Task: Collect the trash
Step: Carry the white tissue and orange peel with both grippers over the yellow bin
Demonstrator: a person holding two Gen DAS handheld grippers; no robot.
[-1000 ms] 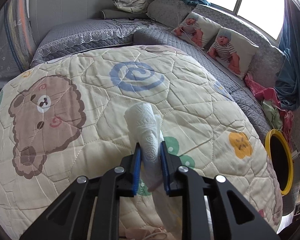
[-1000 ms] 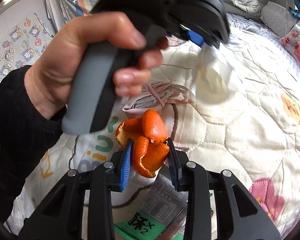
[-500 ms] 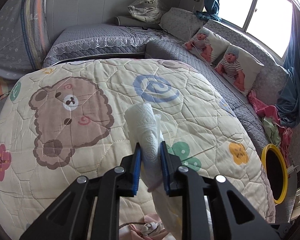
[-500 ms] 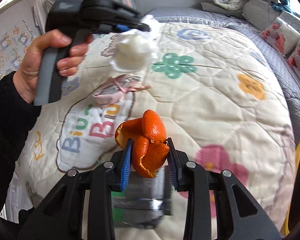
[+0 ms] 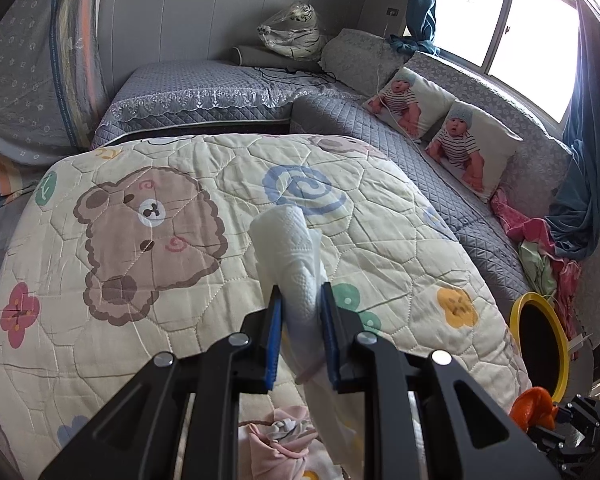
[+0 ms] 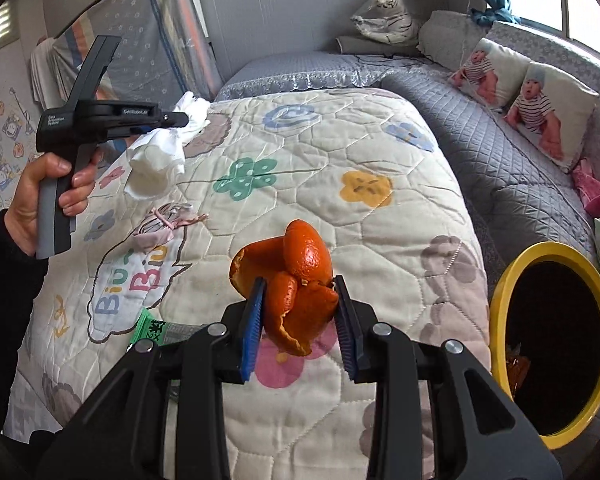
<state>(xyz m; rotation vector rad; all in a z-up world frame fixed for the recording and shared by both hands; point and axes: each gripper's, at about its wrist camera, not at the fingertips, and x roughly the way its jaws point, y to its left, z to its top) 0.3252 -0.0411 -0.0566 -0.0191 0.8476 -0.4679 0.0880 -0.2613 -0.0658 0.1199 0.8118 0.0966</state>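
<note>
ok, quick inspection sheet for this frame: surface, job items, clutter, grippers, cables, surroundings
Surface: cartoon quilt spread over the bed, wrinkled.
Job's things: white tissue and orange peel both lifted off the quilt; green wrapper lying on it; yellow-rimmed bin at the bedside, open.
Clutter: pink cloth pouch on the quilt.
Grippers: left gripper shut on the tissue; right gripper shut on the peel.
Cables: thin dark cable on the grey bed behind.
Surroundings: two baby-print pillows, bagged plush tiger, window, blue curtain.
</note>
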